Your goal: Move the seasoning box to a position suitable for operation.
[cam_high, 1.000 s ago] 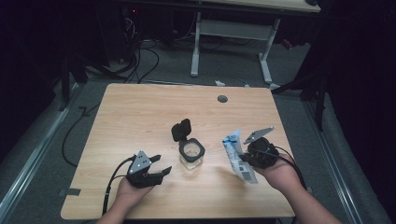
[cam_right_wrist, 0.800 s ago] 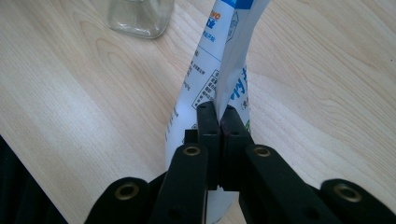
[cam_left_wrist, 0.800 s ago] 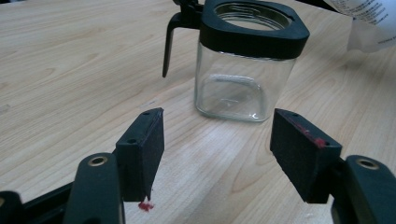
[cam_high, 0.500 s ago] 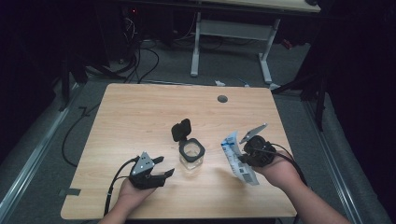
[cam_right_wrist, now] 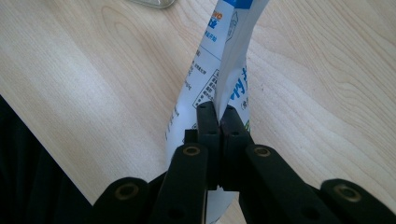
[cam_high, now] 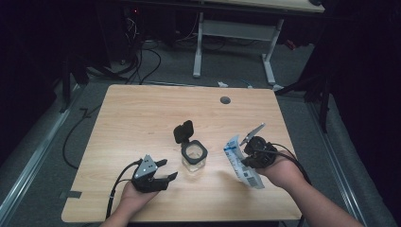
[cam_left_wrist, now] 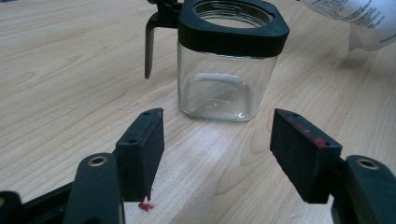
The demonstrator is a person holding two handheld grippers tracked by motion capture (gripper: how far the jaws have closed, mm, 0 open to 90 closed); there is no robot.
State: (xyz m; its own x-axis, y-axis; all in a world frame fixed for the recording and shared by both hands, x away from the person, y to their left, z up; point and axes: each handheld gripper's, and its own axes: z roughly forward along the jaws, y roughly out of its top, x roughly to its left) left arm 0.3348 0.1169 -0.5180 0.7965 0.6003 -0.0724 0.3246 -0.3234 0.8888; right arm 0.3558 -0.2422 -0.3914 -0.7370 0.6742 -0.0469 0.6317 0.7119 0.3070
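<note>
Glass jar [cam_high: 194, 157] lid-open | my right gripper [cam_high: 249, 155] clamped on white pouch [cam_high: 240, 163] | left gripper [cam_high: 163, 171] wide open, empty | risk: unsteadied jar tips, pouch spills

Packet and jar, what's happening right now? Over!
Right tongs shut on the packet, held off the table. Left tongs open, facing the glass jar, lid flipped open. Nothing between packet and jar.

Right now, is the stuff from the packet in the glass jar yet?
Not yet. The jar stands on the table with its black lid flipped open, and it looks empty. The right claw is shut on the white-and-blue packet, held beside the jar. The left claw is open, facing the jar. Likely still left: pouring the packet in.
</note>
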